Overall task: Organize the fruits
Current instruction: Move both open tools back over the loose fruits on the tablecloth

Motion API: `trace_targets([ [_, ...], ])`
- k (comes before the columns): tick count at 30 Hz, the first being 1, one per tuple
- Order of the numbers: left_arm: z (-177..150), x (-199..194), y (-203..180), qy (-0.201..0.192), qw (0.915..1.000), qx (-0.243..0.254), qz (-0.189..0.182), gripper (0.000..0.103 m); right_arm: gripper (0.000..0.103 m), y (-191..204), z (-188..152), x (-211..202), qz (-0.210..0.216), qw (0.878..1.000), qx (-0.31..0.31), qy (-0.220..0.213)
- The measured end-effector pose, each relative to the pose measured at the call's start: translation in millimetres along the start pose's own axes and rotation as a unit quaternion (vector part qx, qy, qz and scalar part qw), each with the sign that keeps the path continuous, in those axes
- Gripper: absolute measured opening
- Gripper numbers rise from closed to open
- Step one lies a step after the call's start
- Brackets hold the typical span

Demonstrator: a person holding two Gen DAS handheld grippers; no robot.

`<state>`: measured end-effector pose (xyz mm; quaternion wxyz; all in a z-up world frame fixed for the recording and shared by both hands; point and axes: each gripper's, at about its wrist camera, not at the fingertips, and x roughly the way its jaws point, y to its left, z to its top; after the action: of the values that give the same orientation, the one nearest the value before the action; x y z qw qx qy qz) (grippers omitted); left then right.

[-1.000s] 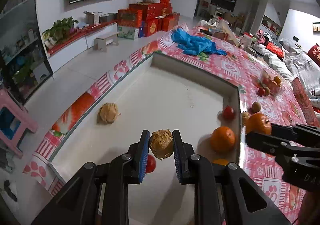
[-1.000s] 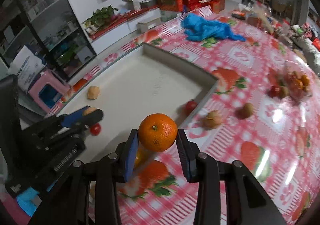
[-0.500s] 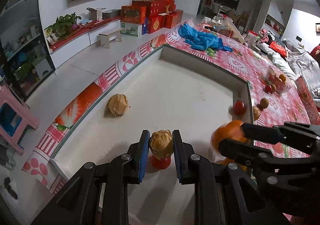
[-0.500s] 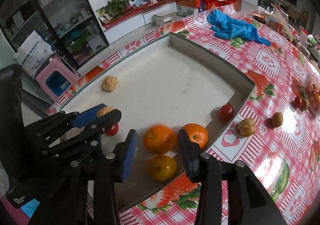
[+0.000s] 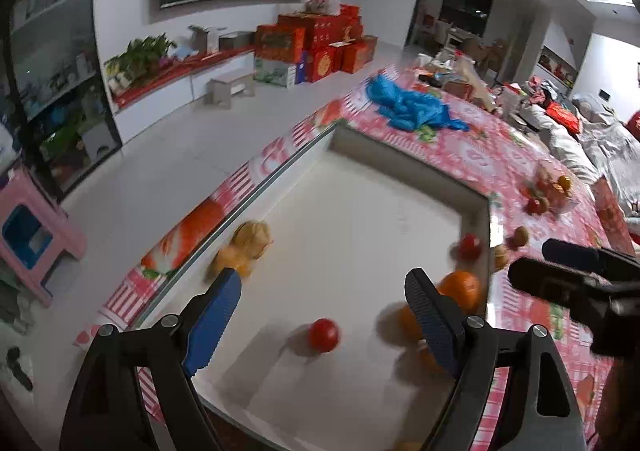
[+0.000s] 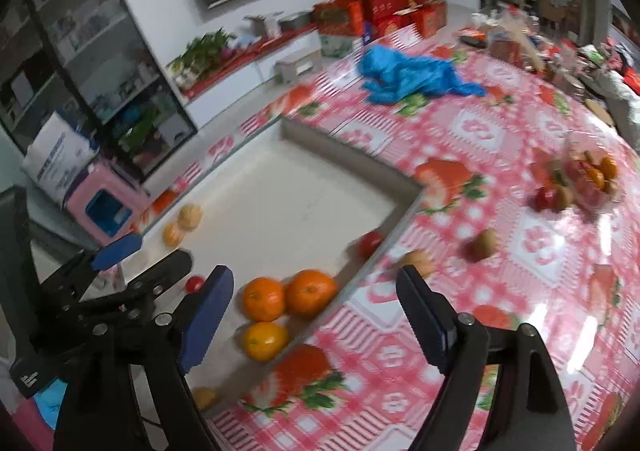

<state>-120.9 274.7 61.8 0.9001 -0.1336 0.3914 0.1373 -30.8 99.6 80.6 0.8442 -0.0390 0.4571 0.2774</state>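
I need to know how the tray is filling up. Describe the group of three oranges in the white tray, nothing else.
The three round orange fruits lie loose on the floor of the shallow white tray, in its near right corner beside the grey rim. Two sit side by side, apparently touching; the third, slightly yellower, lies just in front of them. Skins look smooth and glossy, each with a small dark stem mark. No gripper pad touches them: the right gripper stands open above them, its jaws having just been opening.

Print on the white sack (image 6: 60, 159) and red boxes (image 5: 316, 47), too blurred to read
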Motion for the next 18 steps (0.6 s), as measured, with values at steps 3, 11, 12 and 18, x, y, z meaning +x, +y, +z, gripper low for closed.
trace_targets([
  [3, 7.3, -10.2, -15.2, -0.008, 0.9997, 0.019, -0.009, 0.085, 0.086, -23.5, 6.4, -19.0, -0.006, 0.999, 0.030, -0.018],
  [11, 27.6, -32.4, -56.1, -0.024, 0.9972, 0.052, -0.048, 0.085, 0.086, -80.1, 19.8, -50.8, -0.062, 0.993, 0.081, -0.051],
  [12, 29.3, -33.5, -61.2, -0.026, 0.9967, 0.057, -0.051, 0.085, 0.086, -87.0, 19.1, -48.2, -0.074, 0.992, 0.084, -0.048],
  [18, 21.2, -23.8, -83.8, -0.015, 0.9948, 0.085, -0.056, 0.085, 0.086, -119.2, 1.0, -1.8, -0.114, 0.988, 0.104, 0.011],
])
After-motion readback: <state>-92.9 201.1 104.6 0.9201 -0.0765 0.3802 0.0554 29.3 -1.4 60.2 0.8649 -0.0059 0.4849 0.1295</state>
